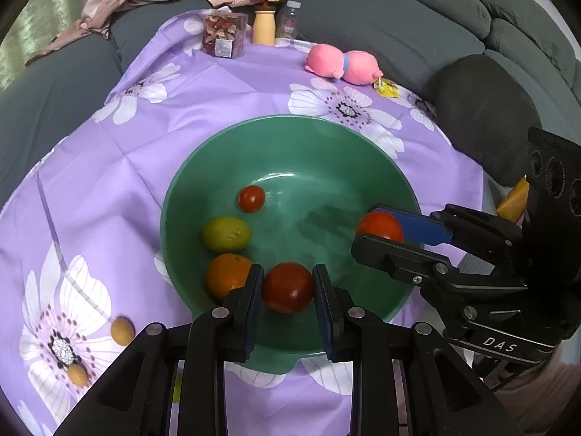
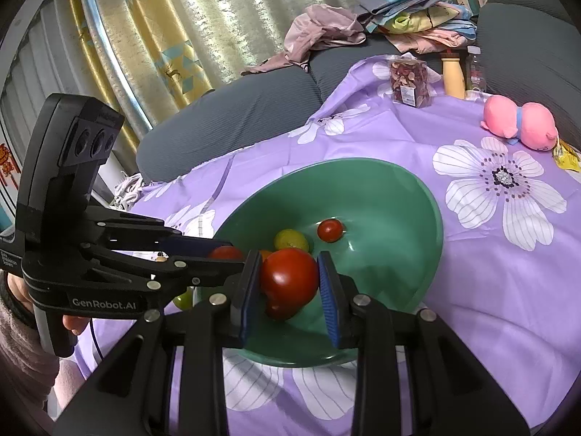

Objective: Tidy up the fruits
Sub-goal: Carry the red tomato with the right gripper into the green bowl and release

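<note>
We are partway through filling the green bowl (image 1: 363, 145). Our left gripper (image 1: 288, 287) is clamped on a dark red tomato (image 1: 288, 287), pads pressing both its sides, and it hangs over the bowl's near wall. Our right gripper (image 2: 290, 279) is likewise closed on a brighter red tomato (image 2: 290, 276), held over the bowl's right side as the left wrist view shows it (image 1: 381, 226). Neither fruit is released yet. Already lying in the bowl, just beyond the left gripper's fingertips, are an orange (image 1: 227, 276), a yellow-green lemon (image 1: 226, 233) and, farther ahead, 1 small red tomato (image 1: 251, 198). Still out on the purple flowered cloth (image 1: 181, 116), well to the left of the left gripper, are 2 small yellow-brown fruits (image 1: 122, 330), the second nearer the frame's bottom (image 1: 77, 374); we cannot tell their kind. In the right wrist view a green fruit (image 2: 183, 298) peeks from under the left gripper, outside the bowl's rim. So we judge 3 fruits placed, 2 about to drop, and at least 3 left to collect.
</note>
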`<state>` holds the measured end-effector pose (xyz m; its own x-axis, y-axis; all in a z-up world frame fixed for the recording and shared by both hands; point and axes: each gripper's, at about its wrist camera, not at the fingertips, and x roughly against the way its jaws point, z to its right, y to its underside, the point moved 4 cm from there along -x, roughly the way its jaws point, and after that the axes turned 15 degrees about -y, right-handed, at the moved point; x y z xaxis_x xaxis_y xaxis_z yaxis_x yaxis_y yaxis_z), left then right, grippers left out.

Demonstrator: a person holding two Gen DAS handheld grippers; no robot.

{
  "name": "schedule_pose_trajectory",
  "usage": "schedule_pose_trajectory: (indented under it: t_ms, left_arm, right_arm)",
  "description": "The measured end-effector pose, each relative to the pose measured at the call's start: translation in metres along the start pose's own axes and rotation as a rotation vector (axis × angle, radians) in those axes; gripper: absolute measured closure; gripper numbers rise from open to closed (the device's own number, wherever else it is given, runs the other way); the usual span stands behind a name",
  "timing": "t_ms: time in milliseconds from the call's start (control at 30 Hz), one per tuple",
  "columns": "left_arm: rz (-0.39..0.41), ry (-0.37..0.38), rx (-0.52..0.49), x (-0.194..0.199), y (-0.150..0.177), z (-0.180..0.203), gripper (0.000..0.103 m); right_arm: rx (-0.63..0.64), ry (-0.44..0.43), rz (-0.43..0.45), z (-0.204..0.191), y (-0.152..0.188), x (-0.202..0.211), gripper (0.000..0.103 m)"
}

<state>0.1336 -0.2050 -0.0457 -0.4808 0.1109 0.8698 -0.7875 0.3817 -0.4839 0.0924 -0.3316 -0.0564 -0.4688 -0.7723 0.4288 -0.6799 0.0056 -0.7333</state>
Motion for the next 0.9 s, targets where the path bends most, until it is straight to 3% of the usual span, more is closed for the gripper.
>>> schedule_pose_trajectory:
  t_ms: [900]
  left_arm:
    - [-0.028,-0.019,-0.007,-0.0097,-0.0002,0.0072,0.075]
  right_arm:
    - [-0.007,-0.022,0.001,0.0022,0.0031,-0.0022,0.071]
